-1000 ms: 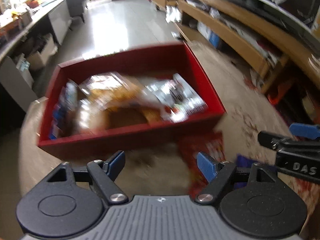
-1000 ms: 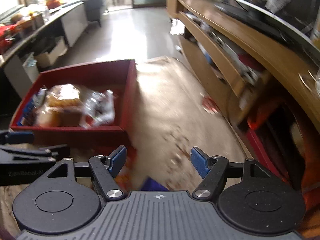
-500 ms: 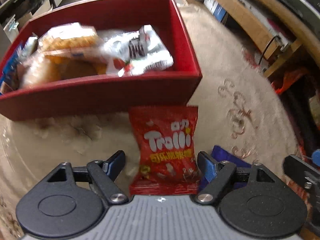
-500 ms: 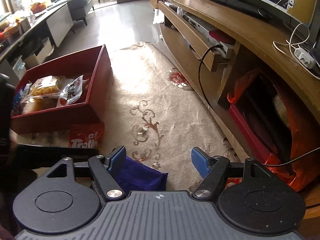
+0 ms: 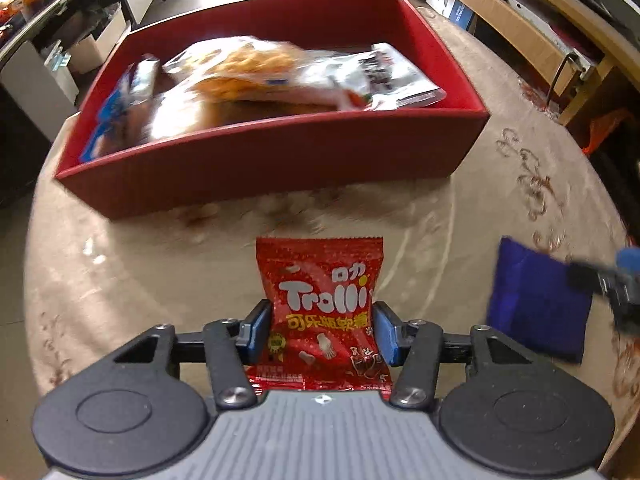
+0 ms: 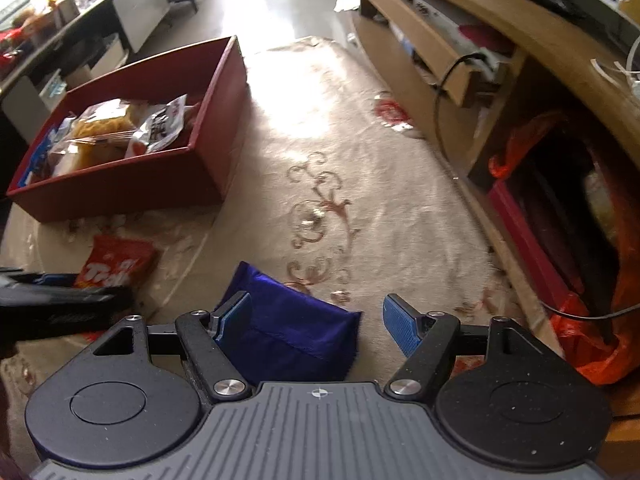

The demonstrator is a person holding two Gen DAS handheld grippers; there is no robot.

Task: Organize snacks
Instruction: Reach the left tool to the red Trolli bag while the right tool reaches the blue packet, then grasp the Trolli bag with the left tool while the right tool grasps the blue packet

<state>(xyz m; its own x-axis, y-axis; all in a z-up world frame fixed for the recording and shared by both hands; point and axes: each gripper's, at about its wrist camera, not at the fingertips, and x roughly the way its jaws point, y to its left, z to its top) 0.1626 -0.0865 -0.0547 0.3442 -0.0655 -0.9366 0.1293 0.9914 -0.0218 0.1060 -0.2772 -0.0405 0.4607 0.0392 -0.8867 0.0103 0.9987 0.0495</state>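
Note:
A red Trolli gummy bag (image 5: 320, 300) lies on the beige carpet in front of a red box (image 5: 272, 168). My left gripper (image 5: 320, 332) is shut on the bag, its blue pads pressed against both side edges. The box holds several snack packets (image 5: 248, 72). To the right lies a dark blue pouch (image 5: 536, 304). In the right wrist view my right gripper (image 6: 316, 320) stands open over the blue pouch (image 6: 280, 332); the left pad is at the pouch's edge and the right pad is clear of it. The Trolli bag (image 6: 116, 264) shows at the left.
A long wooden cabinet (image 6: 480, 60) with shelves and a black cable runs along the right. An orange plastic bag (image 6: 592, 320) sits under it. The patterned carpet (image 6: 340, 160) spreads between box and cabinet. White furniture (image 6: 140, 4) stands at the far back left.
My left gripper came down over the Trolli bag and its jaws closed onto it. My right gripper sank toward the blue pouch, which now sits between its open fingers.

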